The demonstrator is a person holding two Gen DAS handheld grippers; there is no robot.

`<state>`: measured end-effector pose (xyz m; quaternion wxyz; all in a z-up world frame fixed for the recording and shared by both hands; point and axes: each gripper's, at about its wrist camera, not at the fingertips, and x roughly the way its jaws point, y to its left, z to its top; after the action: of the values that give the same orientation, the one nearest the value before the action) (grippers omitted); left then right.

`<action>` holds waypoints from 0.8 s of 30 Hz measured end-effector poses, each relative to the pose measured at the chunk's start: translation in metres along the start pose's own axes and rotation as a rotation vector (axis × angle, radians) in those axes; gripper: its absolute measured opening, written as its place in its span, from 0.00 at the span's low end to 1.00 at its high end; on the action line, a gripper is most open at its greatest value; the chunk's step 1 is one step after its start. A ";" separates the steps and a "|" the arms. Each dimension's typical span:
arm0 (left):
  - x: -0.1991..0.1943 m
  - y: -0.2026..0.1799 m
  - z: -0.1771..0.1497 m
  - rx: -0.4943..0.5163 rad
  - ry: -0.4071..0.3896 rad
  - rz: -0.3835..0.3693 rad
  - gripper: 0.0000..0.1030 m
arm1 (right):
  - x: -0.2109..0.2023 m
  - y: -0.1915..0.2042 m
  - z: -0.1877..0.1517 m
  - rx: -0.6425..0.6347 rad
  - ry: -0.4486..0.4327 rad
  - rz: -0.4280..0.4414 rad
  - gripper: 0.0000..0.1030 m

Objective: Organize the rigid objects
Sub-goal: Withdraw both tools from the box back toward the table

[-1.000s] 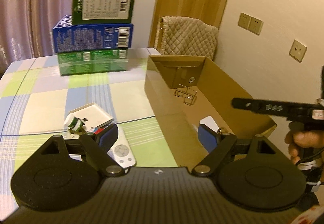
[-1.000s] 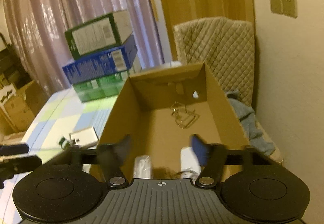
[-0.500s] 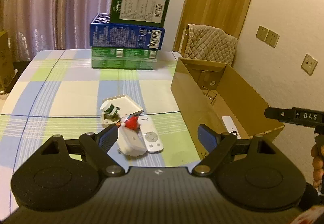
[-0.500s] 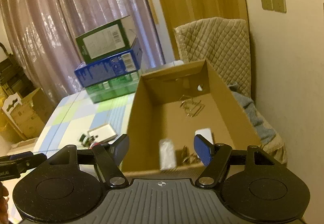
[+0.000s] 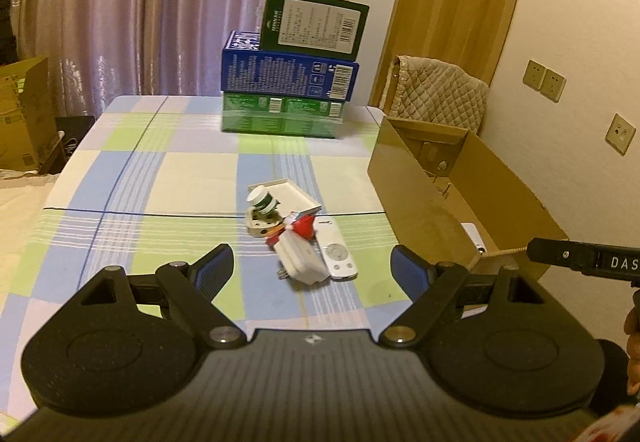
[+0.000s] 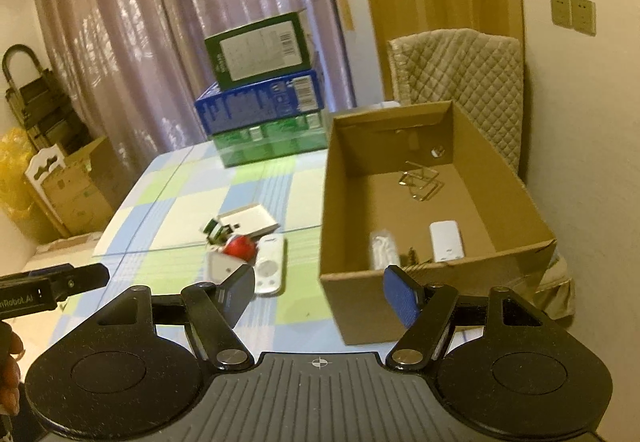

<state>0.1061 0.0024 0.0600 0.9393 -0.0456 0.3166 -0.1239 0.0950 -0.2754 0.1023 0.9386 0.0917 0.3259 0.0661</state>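
So both grippers are empty right now: the left gripper (image 5: pixel 311 262) has its jaws spread wide with nothing between them, and the right gripper (image 6: pixel 319 292) is about half open, also holding nothing. The stuff left to sort is that little pile in the middle of the checked surface (image 5: pixel 132 178): a white adapter (image 5: pixel 301 262) nearest the person, a white remote (image 5: pixel 338 252) lying right beside it on the box side, a red toy (image 5: pixel 302 225) sitting on top of them, a small green-and-white bottle (image 5: pixel 262 200), and a flat white box (image 5: pixel 294 198) at the back. The cardboard box (image 6: pixel 508 178) sits to the right of the pile and already has a white remote-like thing (image 6: pixel 446 240), a whitish piece and some wire clips (image 6: pixel 420 182) inside. If it were me, I'd go for the adapter or the remote first since they're at the open near edge. They're touching each other though, so come in with the jaws lined up across the narrow side of just one. That red toy looks like it'd roll off if you nudge the pile, so maybe lift it out first. Left gripper's already pointed at the pile, seems the natural pick.
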 end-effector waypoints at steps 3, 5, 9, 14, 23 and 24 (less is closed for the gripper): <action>-0.006 0.005 -0.002 0.000 0.001 0.012 0.80 | 0.002 0.007 -0.002 -0.011 0.007 0.007 0.66; -0.009 0.008 -0.003 -0.004 0.001 0.021 0.80 | 0.002 0.011 -0.004 -0.016 0.010 0.013 0.66; -0.012 0.012 -0.003 -0.005 0.000 0.030 0.80 | 0.005 0.017 -0.005 -0.023 0.017 0.024 0.67; -0.013 0.014 -0.004 -0.003 0.004 0.030 0.80 | 0.010 0.020 -0.009 -0.028 0.033 0.030 0.67; -0.008 0.019 -0.005 0.006 0.012 0.040 0.80 | 0.019 0.026 -0.017 -0.038 0.050 0.050 0.67; -0.007 0.020 -0.005 0.006 0.012 0.042 0.80 | 0.020 0.027 -0.018 -0.040 0.051 0.054 0.67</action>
<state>0.1019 0.0239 0.0568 0.9398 -0.0356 0.3230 -0.1055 0.0978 -0.2428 0.0820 0.9295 0.0798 0.3460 0.1001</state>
